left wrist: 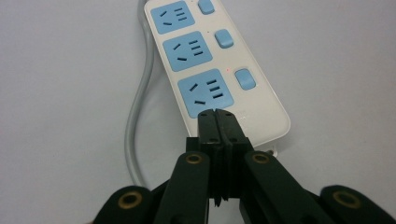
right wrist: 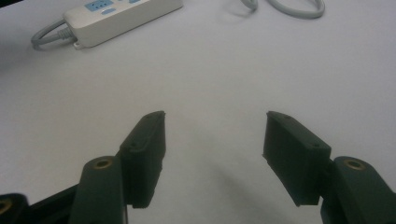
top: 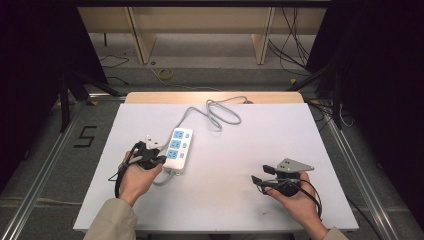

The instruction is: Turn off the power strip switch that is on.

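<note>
White tabletop [top: 225, 200], grey floor around it, loose cables beyond the far edge. One power strip [top: 178, 149] lies left of centre, long axis running away from you, its grey cord [top: 220, 114] looping toward the far edge.

Your left hand [top: 135, 180] comes in from the near-left corner, wrist turned in toward the strip. Left gripper [left wrist: 218, 114] clenched, jaws pressed flat together, nothing between them, tips at the strip's near end just below the nearest socket.

Your right hand [top: 297, 197] rests low at near right, well apart from the strip. Right gripper [right wrist: 212, 135] released, jaws wide apart over bare table, empty.

Left gripper view gives the count: three blue sockets [left wrist: 205, 92], three blue switches [left wrist: 245, 78], and a faint red dot beside the nearest socket. Right gripper view shows the strip's cord end [right wrist: 49, 35] side-on, far off at upper left. High view shows the grey plate [top: 295, 164] on your right gripper.
</note>
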{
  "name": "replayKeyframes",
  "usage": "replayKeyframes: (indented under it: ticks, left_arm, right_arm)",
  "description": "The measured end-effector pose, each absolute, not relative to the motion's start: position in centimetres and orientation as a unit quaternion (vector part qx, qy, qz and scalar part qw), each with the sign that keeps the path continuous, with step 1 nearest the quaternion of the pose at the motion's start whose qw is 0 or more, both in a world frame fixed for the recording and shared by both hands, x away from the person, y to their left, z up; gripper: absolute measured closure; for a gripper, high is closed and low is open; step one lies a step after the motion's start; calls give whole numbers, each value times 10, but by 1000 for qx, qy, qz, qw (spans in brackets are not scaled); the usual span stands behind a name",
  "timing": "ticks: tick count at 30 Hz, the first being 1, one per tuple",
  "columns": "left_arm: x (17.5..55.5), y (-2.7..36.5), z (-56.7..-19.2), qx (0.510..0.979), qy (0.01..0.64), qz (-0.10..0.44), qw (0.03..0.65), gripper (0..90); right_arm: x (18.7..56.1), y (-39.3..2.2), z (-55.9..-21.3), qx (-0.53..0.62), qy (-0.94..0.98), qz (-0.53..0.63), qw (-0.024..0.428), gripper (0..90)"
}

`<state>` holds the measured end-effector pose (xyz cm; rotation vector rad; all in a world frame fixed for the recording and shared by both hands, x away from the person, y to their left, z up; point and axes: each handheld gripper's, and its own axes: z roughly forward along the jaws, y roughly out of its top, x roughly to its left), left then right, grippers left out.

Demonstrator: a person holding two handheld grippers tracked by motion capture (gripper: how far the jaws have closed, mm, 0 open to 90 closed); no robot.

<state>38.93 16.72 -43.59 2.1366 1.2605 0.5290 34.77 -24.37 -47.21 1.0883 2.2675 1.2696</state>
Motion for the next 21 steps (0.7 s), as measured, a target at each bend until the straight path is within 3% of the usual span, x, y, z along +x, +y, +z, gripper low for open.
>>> replayKeyframes:
  ticks: [21]
  left_arm:
    - [401, 158, -432, 810, 471, 192, 292, 896]
  right_arm:
    - [348, -244, -472, 381, 795, 444, 160, 399]
